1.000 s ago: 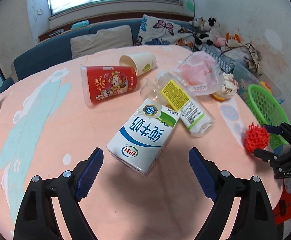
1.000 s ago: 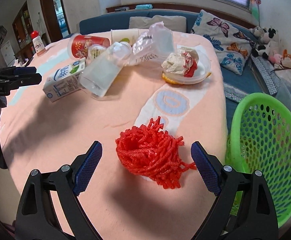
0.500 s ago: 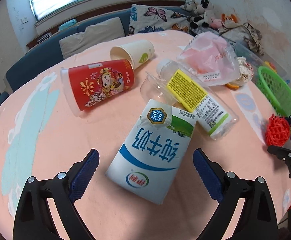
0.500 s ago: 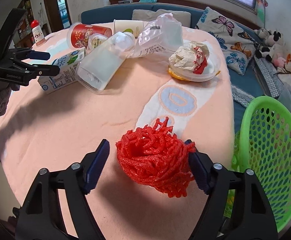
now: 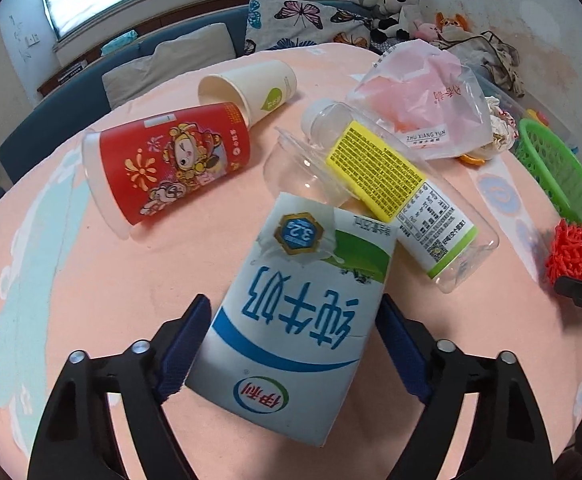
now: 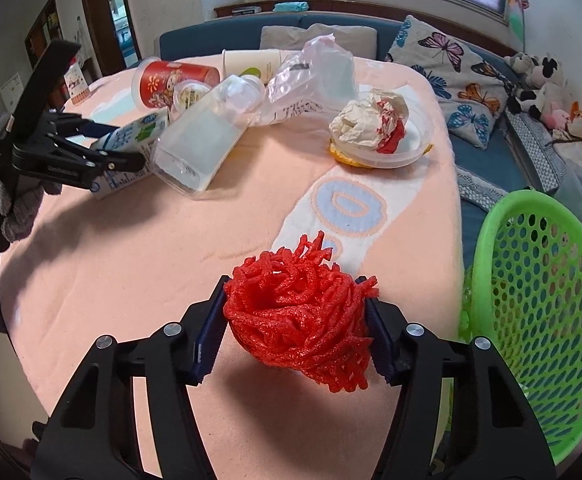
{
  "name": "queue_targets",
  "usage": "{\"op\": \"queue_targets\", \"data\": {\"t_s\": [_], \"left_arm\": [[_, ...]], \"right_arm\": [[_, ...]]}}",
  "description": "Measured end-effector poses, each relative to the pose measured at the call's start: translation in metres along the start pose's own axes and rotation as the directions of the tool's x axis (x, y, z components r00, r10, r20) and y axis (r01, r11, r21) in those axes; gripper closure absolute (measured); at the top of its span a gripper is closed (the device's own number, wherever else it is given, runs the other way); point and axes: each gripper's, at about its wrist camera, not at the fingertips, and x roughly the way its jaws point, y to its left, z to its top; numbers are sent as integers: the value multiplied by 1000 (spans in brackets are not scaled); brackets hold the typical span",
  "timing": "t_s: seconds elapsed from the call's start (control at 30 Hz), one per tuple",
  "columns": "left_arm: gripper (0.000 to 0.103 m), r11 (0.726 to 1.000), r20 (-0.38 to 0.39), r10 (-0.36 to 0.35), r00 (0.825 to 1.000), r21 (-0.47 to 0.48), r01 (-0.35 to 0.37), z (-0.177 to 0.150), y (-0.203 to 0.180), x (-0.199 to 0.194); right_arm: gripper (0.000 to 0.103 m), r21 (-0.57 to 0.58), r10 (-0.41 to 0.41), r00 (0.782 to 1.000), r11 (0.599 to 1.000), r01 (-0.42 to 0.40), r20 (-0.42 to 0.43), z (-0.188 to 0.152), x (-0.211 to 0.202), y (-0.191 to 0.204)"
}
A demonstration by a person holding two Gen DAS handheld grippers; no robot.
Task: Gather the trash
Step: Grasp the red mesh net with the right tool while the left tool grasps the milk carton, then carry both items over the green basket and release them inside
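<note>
Nearest in the right wrist view, the right gripper (image 6: 295,328) is closing on the red foam net (image 6: 299,316) at the near edge of the surface (image 6: 131,264), both blue pads already pressed into its sides, so this piece looks all but secured; the next move, as I judge it, is a lift and a short swing over to the green basket (image 6: 539,320) just off that edge, clearing the rim before letting go. Through the holes the basket seems to hold little or nothing, though its bottom is not clear. In the left wrist view the left gripper (image 5: 291,344) straddles the milk carton (image 5: 291,320) lying flat near the middle of the surface, jaws closing, one pad at the carton's side and the other just beside it; it calls for finishing the squeeze across the carton's width, then carrying it the longer way to the basket. Farther off lie a clear labelled bottle (image 5: 391,188) touching the carton's top, a clear cup (image 5: 299,172), a red printed cup (image 5: 171,160), a paper cup (image 5: 251,88) and a pink plastic bag (image 5: 423,100); toward the far edge a shallow clear dish (image 6: 387,136) holds crumpled paper
</note>
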Motion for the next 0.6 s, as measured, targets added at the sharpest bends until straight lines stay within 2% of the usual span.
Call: {"op": "queue_targets", "data": {"t_s": [0.27, 0.6], "left_arm": [[34, 1000, 23, 20, 1000, -4, -20, -5, -6, -8], [35, 996, 71, 25, 997, -83, -19, -18, -3, -38]], "right_arm": [[43, 21, 16, 999, 1000, -17, 30, 0, -14, 0], [43, 30, 18, 998, 999, -20, 60, -4, -30, 1]]}}
